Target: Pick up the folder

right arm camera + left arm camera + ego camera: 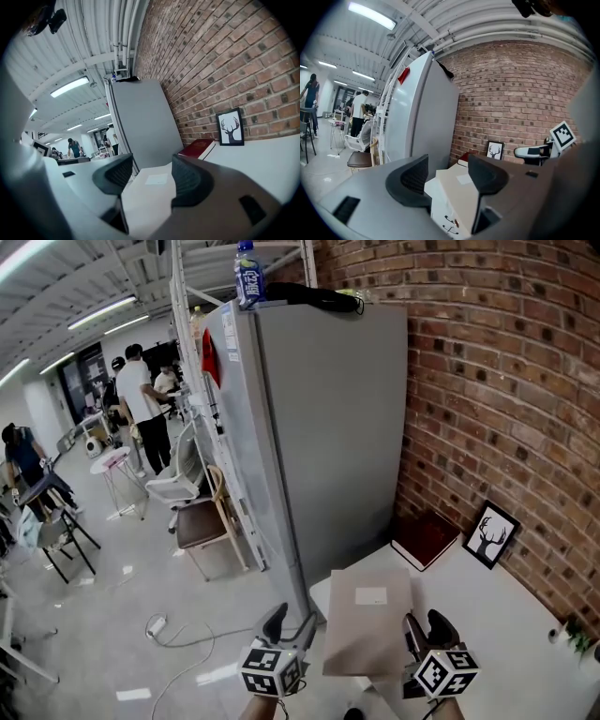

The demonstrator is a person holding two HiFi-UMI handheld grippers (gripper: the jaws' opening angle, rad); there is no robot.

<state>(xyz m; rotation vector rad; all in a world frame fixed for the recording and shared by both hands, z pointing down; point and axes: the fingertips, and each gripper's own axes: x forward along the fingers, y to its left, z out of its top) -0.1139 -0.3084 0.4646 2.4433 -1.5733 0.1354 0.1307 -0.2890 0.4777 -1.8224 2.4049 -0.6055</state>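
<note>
A beige folder [368,620] with a small white label lies flat on the white table [511,615], near its left front corner. My left gripper [292,622] hovers off the table's left edge, beside the folder's near left corner, jaws open and empty. In the left gripper view the folder [457,190] shows ahead through the open left gripper [447,177]. My right gripper [424,624] is at the folder's near right side, also open. The right gripper view shows the folder [150,194] lying low between and beyond the open right gripper [147,177], untouched by the pads.
A tall grey fridge [319,427] stands behind the table with a bottle [247,273] on top. A red book [427,538] and a framed deer picture [492,535] sit by the brick wall. A small plant [574,636] is at the right edge. Chairs and people are far left.
</note>
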